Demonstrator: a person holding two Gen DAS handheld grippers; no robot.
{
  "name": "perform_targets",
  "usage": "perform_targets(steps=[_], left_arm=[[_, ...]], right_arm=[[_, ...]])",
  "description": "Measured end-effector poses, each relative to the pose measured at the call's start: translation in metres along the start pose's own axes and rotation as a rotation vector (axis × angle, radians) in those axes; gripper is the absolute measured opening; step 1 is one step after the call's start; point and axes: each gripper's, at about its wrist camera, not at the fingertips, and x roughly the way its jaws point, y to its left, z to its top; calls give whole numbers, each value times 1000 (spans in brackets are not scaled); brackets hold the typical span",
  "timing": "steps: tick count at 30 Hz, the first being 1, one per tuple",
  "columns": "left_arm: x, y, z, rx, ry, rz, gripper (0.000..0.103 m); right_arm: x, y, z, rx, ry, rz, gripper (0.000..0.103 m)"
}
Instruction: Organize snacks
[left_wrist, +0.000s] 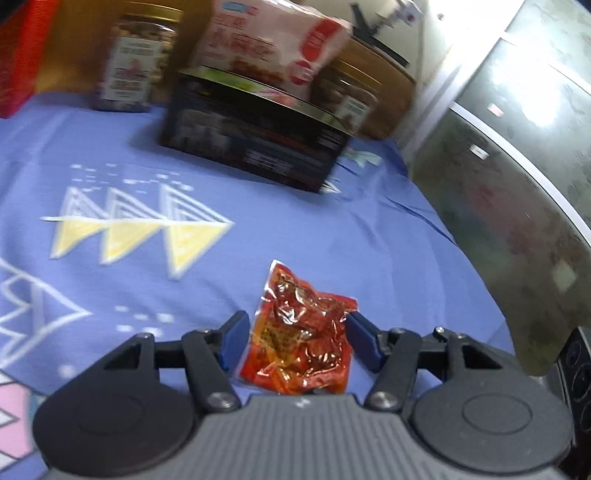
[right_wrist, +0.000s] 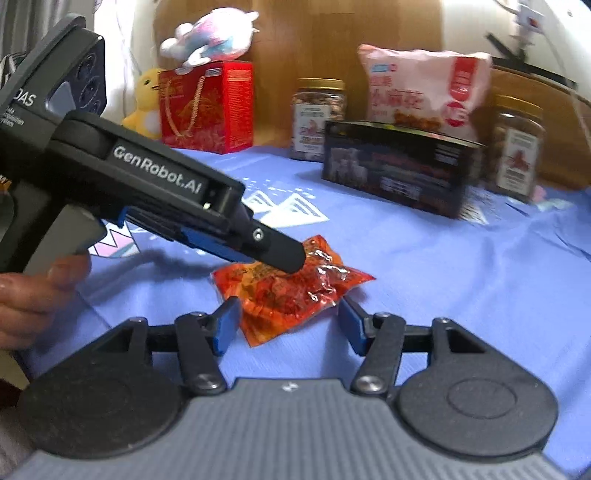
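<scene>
Snacks stand in a row at the far side of the blue patterned cloth (left_wrist: 332, 229), which looks like a bed sheet, not a bench: a red box (right_wrist: 208, 107), a pink bag (right_wrist: 424, 88) perched on a dark box (right_wrist: 395, 166), and two jars (right_wrist: 317, 118) either side. Two plush toys sit by the red box (not part of the sorting, I would guess).

Apart from that row, alone near the front, lies a small red packet (left_wrist: 301, 332), flat and crinkly on the cloth.

Both tongs are on it. The left tongs (left_wrist: 295, 339) stand open with the packet between the blue pads, which are close to its edges but not pressing. The right tongs (right_wrist: 286, 323) are open too, straddling the packet's near end without contact; in that view the left tongs' black tip hangs just over the packet's top.

The step in hand appears to be the pickup of this stray packet. Next, one pair should probably lower and close across the film, pinching firmly since the wrapper looks slippery, then carry it toward the row.
</scene>
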Motion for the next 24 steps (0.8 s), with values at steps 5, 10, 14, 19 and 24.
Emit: perform_targets(steps=[5, 10, 14, 19, 24], left_arm=[[13, -17, 0, 37, 33, -39, 60], [13, -17, 5, 18, 31, -56, 62], [14, -10, 5, 6, 32, -58, 62], [15, -5, 6, -9, 35, -85, 62], [14, 7, 8, -73, 40, -140, 62]], right_arm=[[-15, -14, -10, 45, -47, -61, 42], [-20, -26, -5, 80, -108, -62, 17], [-9, -51, -7, 260, -74, 9, 20], [-3, -87, -12, 549, -40, 134, 22], [-1, -100, -15, 726, 17, 221, 21]])
